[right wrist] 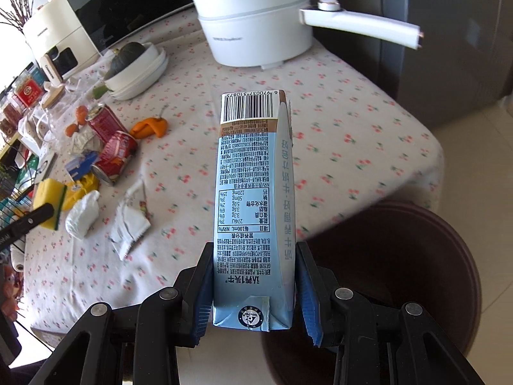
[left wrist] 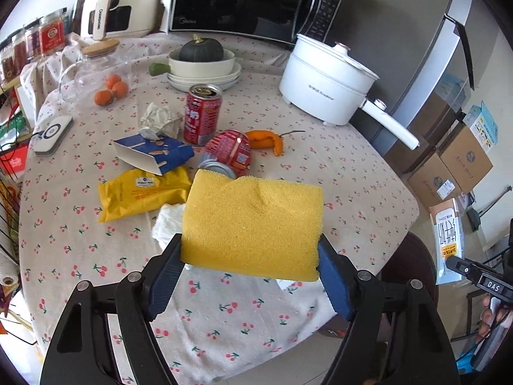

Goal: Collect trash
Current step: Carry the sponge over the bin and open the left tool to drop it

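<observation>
My left gripper (left wrist: pixel 250 256) is shut on a yellow sponge (left wrist: pixel 253 224) and holds it above the table's near side. My right gripper (right wrist: pixel 253 276) is shut on a light blue milk carton (right wrist: pixel 253 199), held past the table edge over a dark brown round stool (right wrist: pixel 400 272). Trash lies on the cherry-print tablecloth (left wrist: pixel 320 166): an upright red can (left wrist: pixel 202 115), a crushed red can (left wrist: pixel 229 152), a blue snack box (left wrist: pixel 154 154), a yellow wrapper (left wrist: pixel 141 192), crumpled paper (left wrist: pixel 160 118), a white tissue (right wrist: pixel 83 213) and a torn white wrapper (right wrist: pixel 128 221).
A white electric pot (left wrist: pixel 323 83) with a long handle stands at the right. Bowls with a dark squash (left wrist: pixel 202 64), a microwave (left wrist: pixel 243 0), an orange pepper (left wrist: pixel 266 139), tangerines (left wrist: pixel 112 91) and a glass jar (left wrist: pixel 86 73) are at the back. Cardboard boxes (left wrist: pixel 455 166) stand on the floor.
</observation>
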Motion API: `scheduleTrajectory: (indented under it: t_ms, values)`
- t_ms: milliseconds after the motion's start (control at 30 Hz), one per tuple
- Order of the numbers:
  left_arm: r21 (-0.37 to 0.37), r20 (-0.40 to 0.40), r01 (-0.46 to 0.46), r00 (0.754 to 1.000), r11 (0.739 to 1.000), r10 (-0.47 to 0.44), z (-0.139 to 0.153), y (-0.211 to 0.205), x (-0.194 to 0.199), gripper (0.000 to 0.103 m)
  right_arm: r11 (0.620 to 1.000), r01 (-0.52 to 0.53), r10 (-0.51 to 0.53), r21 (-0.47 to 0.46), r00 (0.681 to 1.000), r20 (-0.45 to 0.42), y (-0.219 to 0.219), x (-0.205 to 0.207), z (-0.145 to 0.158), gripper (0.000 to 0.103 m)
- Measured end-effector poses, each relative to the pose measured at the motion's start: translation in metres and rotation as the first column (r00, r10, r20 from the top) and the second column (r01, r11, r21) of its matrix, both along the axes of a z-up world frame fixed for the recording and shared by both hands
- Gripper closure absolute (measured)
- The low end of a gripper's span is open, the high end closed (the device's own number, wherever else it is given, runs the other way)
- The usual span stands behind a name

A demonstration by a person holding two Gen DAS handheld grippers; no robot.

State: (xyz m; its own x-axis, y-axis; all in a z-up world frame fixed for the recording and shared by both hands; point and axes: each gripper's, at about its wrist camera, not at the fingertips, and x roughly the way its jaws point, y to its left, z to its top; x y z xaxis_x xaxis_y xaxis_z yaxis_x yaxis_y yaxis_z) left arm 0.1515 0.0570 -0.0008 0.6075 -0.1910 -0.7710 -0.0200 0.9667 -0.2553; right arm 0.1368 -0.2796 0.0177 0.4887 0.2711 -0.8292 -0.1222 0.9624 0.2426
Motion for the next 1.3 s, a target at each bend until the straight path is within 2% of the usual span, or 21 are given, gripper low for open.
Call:
scheduleTrajectory:
  t_ms: [167,367,567,767,933,1067,1167,1300]
  values:
    - [-0.012,0.004,0.089,0.996,0.996,-0.089,0.002,-0.045,-0.007,0.023,0.999,0.041,-0.042,-0.009,0.999,-0.028,-0.036,-0.018,-0.014,0.062]
    - [0.012,0.006,0.209,0.978,0.978,-0.209,-0.003,-0.107,-0.012,0.023,0.995,0.099,-0.100,-0.021,0.993,-0.059,-0.076,-0.039,-0.031,0.062]
    - [0.023,-0.008,0.317,0.948,0.948,-0.317,-0.016,-0.166,-0.014,0.023,0.988,0.152,-0.154,-0.033,0.985,-0.083,-0.112,-0.054,-0.044,0.062]
    - [0.039,-0.016,0.420,0.908,0.907,-0.419,-0.031,-0.215,-0.017,0.022,0.982,0.187,-0.190,-0.042,0.977,-0.098,-0.136,-0.061,-0.052,0.062]
    - [0.023,-0.020,0.500,0.866,0.865,-0.500,-0.041,-0.243,-0.017,0.017,0.981,0.191,-0.195,-0.046,0.975,-0.107,-0.144,-0.064,-0.056,0.062]
    - [0.076,-0.023,0.529,0.849,0.845,-0.528,-0.050,-0.258,-0.017,0.009,0.979,0.197,-0.202,-0.050,0.973,-0.113,-0.150,-0.066,-0.058,0.062]
    - [0.099,-0.024,0.530,0.848,0.842,-0.530,-0.052,-0.261,-0.016,0.005,0.978,0.202,-0.207,-0.051,0.971,-0.118,-0.153,-0.066,-0.060,0.062]
    - [0.105,-0.020,0.515,0.857,0.851,-0.516,-0.050,-0.255,-0.014,0.004,0.977,0.205,-0.210,-0.052,0.970,-0.124,-0.154,-0.065,-0.062,0.062]
